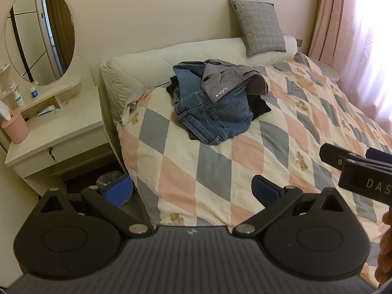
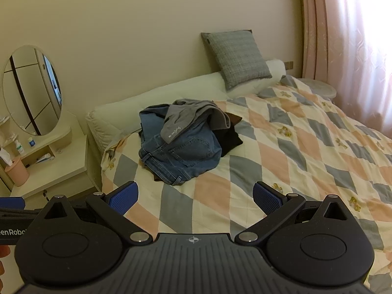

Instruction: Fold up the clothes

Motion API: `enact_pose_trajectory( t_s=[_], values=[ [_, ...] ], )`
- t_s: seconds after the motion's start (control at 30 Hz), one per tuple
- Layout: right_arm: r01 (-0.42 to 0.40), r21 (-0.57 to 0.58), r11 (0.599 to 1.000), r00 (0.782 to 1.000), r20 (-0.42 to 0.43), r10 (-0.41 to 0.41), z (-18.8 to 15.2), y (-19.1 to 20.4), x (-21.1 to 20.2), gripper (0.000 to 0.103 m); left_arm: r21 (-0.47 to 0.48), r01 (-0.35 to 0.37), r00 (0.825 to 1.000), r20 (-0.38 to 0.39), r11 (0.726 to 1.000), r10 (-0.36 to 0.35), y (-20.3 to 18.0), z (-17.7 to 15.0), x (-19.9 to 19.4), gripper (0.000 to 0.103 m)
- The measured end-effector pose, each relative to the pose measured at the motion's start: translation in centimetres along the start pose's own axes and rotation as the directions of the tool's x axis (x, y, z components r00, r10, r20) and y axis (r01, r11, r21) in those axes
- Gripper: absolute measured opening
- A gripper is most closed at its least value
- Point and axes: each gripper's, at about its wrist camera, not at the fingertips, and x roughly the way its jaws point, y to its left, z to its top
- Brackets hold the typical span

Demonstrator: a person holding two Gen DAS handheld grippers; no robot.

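Clothes (image 1: pixel 215 103) lie in a loose heap on the quilt (image 1: pixel 281 132) near the head of the bed, well ahead of both claws and touched by neither. On top is a grey garment (image 1: pixel 227 78) with small white lettering, draped over a pair of blue jeans (image 1: pixel 215 117) whose waistband and back pocket face the cameras. Dark cloth (image 1: pixel 259 104) pokes out from under the pile on its right side and a little at the back left.

Left gripper (image 1: pixel 191 191) hovers over the near corner of the quilt with its blue fingers (image 1: pixel 263 188) spread wide and nothing between them. The pile sits up ahead of it, slightly right of its centre line. Right gripper (image 2: pixel 194 198) is likewise wide open and empty above the quilt, and the pile lies ahead and a bit to its left. In the left wrist view the right claw's black body shows at the right edge, beside a bit of the person's hand (image 1: pixel 385 245); the two claws are side by side, apart.

A grey cushion (image 1: pixel 257 25) leans against the wall above the white headboard (image 1: pixel 176 58), behind the heap. To the left of the bed stands a white dressing table (image 1: pixel 61 127) with an oval mirror (image 1: pixel 40 35). On it a pink cup (image 1: pixel 16 128) holds white tissue, and small bottles (image 1: pixel 18 98) stand on the shelf under the mirror. On the floor beside the bed, behind the left claw's finger, a bin (image 1: pixel 110 180) lined with a clear bag is partly hidden; its contents cannot be made out. Pink curtains (image 1: pixel 355 24) hang on the right.
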Motion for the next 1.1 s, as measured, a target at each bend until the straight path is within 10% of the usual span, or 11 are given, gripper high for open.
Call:
enact_pose_trajectory(
  t_s=[0.6, 1.1],
  values=[
    [-0.012, -0.002, 1.000, 1.000, 0.028, 0.013, -0.1, -3.3, 0.8, 0.102, -0.003, -0.083, 0.992, 0.095, 0.997, 0.083, -1.6, -1.8, 0.1, 0.102],
    [0.059, -0.202, 0.978, 0.998, 0.044, -0.051, 0.2, -3.7, 11.6, 0.102, 0.181, -0.003, 0.999, -0.036, 0.984, 0.010, -1.9, 2.6, 13.7, 0.102]
  ],
)
